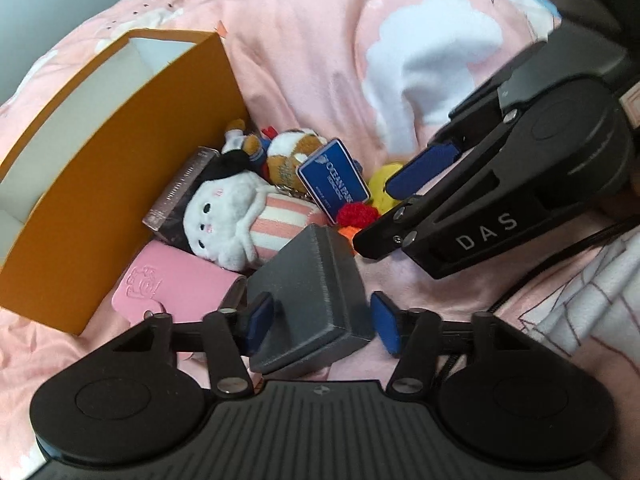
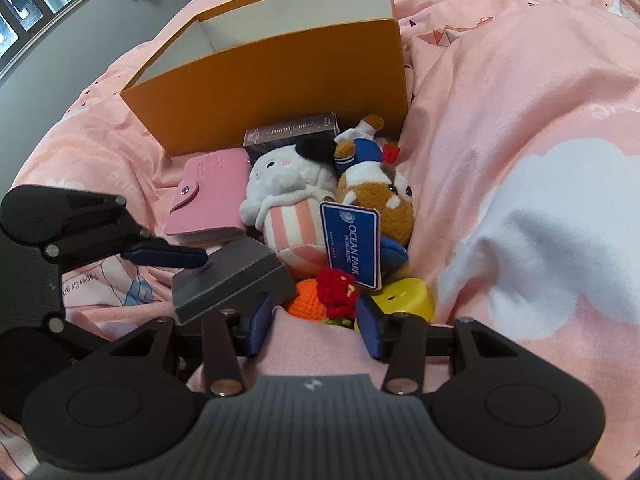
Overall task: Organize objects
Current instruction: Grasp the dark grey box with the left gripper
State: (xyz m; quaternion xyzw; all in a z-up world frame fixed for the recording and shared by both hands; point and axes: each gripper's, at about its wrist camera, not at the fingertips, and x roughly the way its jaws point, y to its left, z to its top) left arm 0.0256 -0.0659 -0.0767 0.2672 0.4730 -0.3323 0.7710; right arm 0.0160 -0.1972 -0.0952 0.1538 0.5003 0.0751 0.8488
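Claws both open: left claw (image 1: 322,322) straddles grey box (image 1: 310,292), unpinched; right claw (image 2: 316,330) empty.

The flat blue rectangular tag with a white border (image 2: 349,244) among the plush toys reads "OCEAN PARK HONG KONG", with a smaller line too fine to make out. The dark, glossy little box (image 2: 292,131) lying against the orange cardboard box (image 2: 280,92) carries "PHOTO CARD" on its edge. White letters "DAS" stand on the black body of the right gripper (image 1: 424,168), and the printed pink bedsheet (image 2: 500,120) shows "PaperCran" upside down near the left edge.
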